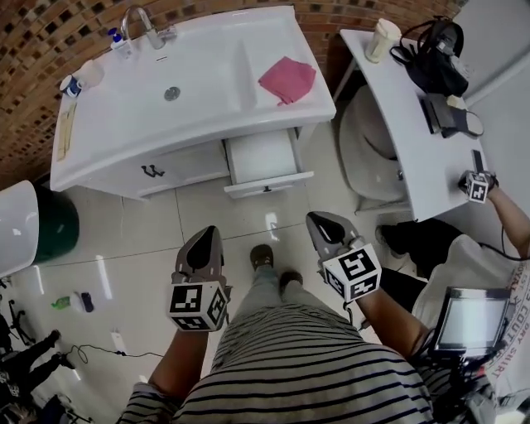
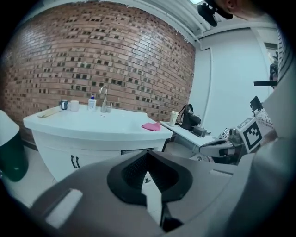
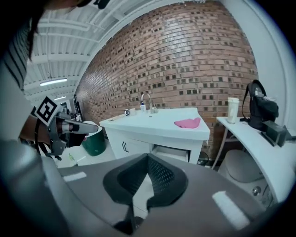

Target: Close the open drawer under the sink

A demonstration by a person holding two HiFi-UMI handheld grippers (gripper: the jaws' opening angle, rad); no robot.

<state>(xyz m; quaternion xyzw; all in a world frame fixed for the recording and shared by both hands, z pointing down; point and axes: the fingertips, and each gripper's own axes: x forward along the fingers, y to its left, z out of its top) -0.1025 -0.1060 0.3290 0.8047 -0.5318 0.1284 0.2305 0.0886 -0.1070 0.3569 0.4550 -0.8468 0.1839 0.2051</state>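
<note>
Nearest, below a striped shirt, the person holds both tools over the pale tiled floor. The left gripper has its jaws brought together at the tips with nothing between them. The right gripper is pinched to the same narrow state and is also empty. Both point toward the sink cabinet and are well apart from it. Beyond them the drawer stands pulled out from the cabinet front, beneath the right end of the worktop. Its white inside is open to view, and its front panel faces the person. To the drawer's left is a closed door with dark handles. On the worktop a pink cloth lies near the right edge, above the drawer. The basin drain sits toward the middle, and the faucet rises at the back edge. A small bottle stands just beside the faucet, and a cup stands near the left end. Left of the cabinet is a green bin. To the right, a white side table carries a pale cup and a black bag at its far end. A brick wall runs behind it all.
</note>
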